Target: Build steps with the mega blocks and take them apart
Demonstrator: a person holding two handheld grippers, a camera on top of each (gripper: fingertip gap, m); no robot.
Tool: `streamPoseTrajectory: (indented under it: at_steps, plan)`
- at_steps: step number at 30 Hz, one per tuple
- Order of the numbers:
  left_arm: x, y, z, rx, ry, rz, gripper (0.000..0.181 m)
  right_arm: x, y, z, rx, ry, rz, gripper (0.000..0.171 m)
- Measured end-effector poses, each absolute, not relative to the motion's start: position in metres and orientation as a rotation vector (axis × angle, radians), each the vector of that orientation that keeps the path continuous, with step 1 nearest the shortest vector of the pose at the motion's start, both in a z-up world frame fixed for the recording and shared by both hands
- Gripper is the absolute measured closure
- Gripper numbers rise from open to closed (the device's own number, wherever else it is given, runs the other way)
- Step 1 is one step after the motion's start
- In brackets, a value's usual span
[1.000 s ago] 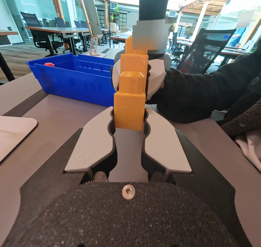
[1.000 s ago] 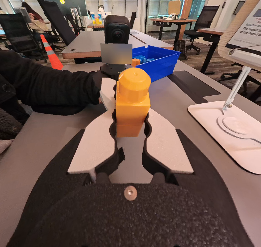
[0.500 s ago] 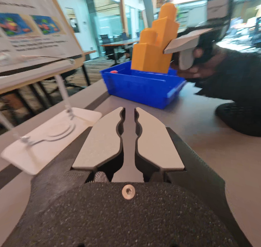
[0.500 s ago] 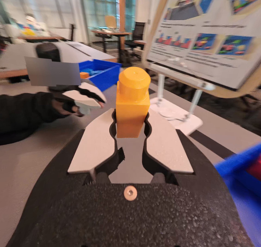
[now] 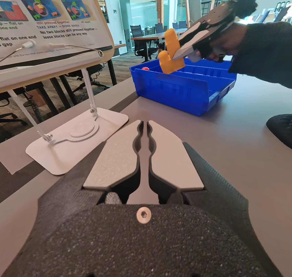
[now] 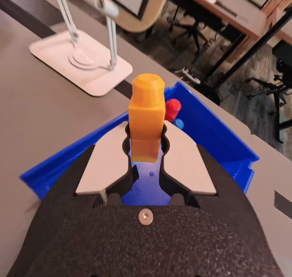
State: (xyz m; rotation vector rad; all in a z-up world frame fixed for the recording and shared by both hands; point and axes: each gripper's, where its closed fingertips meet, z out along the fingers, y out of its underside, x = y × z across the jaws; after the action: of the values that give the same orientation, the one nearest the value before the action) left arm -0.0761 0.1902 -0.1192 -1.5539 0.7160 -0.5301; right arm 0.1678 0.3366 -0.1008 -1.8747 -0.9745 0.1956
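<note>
The bin (image 5: pixel 173 92) sits on the tabletop (image 5: pixel 221 142), to the right of and beyond the sign stand's base plate (image 5: pixel 75 142); the sign board (image 5: pixel 47 24) leans over that plate; the left tool (image 5: pixel 145 124) hangs low over the tabletop, nearer than both; the right tool (image 5: pixel 180 51) is above the bin, the stacked blocks (image 5: pixel 169 54) in it tilted over the bin's far end; two loose blocks (image 6: pixel 173 111) lie in the bin's corner.
</note>
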Motion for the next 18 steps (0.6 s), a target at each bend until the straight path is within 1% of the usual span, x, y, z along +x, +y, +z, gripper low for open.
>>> streamPoseTrajectory:
  at_steps: [7,12,18]
  plan:
    - [-0.074,0.19,-0.124,-1.567,0.736,-0.523,0.179,0.172,0.368,-0.16,-2.015,-1.006,0.227,0.134]
    - [-0.073,0.19,-0.126,-1.578,0.741,-0.527,0.181,0.167,0.378,-0.181,-2.036,-1.05,0.278,0.134]
    - [-0.073,0.192,-0.13,-1.594,0.734,-0.549,0.181,0.174,0.382,-0.19,-2.115,-1.046,0.335,0.134]
